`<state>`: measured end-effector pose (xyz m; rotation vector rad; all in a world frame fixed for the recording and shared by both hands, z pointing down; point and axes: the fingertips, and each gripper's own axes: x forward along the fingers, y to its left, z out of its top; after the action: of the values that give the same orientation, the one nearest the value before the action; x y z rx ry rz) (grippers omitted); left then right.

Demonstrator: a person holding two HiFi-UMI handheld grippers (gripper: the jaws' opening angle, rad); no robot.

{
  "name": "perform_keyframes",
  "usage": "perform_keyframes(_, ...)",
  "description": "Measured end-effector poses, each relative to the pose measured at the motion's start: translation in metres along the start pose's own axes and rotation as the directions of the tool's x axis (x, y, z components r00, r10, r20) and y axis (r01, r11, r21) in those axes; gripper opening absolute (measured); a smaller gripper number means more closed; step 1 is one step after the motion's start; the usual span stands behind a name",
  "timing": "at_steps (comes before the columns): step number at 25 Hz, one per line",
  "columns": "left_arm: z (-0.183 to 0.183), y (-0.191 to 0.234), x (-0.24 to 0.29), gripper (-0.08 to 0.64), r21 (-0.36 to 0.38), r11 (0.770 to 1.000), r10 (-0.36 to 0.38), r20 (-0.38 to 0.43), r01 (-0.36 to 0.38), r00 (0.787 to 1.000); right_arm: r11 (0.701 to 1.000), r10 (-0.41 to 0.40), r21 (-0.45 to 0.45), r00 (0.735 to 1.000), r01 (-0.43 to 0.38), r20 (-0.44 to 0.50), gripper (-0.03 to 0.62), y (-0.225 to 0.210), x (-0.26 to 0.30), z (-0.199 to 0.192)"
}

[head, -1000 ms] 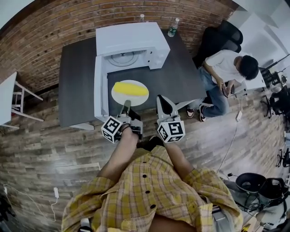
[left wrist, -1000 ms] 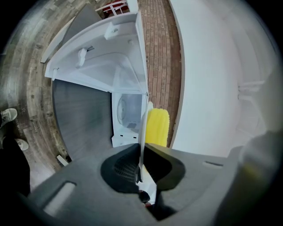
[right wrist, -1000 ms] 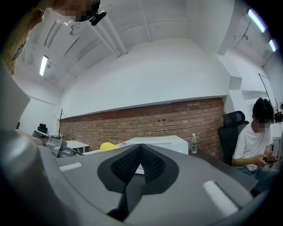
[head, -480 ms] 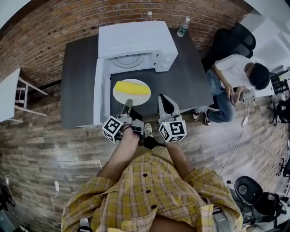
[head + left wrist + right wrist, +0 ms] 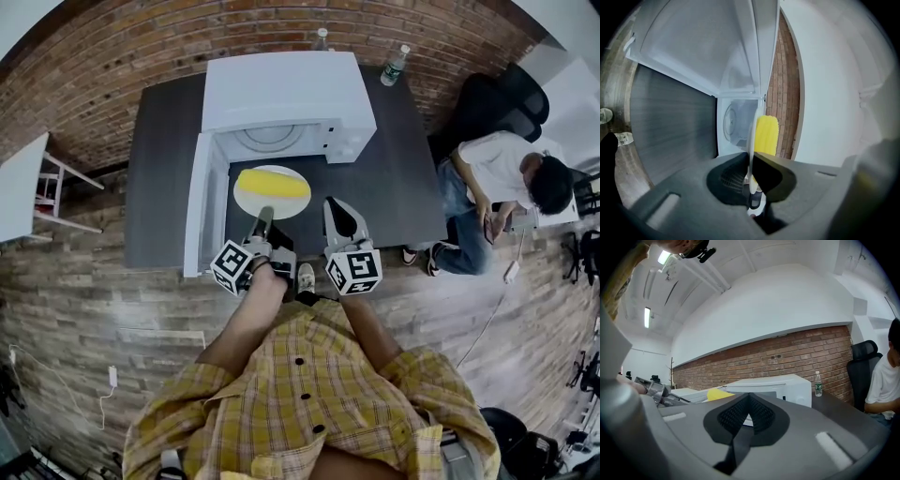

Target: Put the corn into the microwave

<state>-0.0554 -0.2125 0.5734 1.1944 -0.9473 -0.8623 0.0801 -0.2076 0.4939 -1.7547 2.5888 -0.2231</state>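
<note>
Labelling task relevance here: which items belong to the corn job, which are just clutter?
Job: yellow corn cob, white round plate under it, left hand-held gripper clamped on its rim, open white microwave.
Lying about: two clear plastic water bottles, black office chair, white side table.

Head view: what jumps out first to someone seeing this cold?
The yellow corn lies on a white plate, just in front of the open microwave on the dark table. The left gripper is clamped on the plate's near rim, while the right gripper sits shut and empty beside it. The microwave door stands swung out toward the picture's left.
</note>
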Motion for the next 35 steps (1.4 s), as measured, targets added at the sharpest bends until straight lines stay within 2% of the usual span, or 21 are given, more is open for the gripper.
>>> perform_keyframes(8,0.01,0.009,0.033,0.028,-0.008,1.0,0.011,0.059,-0.01,0.998,0.998,0.062,0.007,0.998,-0.062,0.0,-0.005,-0.014,0.033,-0.001)
perform_keyframes(17,0.022,0.023,0.063,0.029,-0.014,1.0,0.013,0.119,-0.011,0.993,0.996,0.092,0.002,0.996,-0.092,-0.015,-0.005,-0.029,0.061,-0.005)
perform_keyframes(35,0.047,0.064,0.134,0.032,-0.001,0.998,0.068,0.163,-0.068,0.984,0.99,0.139,-0.023,0.989,-0.14,-0.048,-0.005,-0.053,0.098,-0.009)
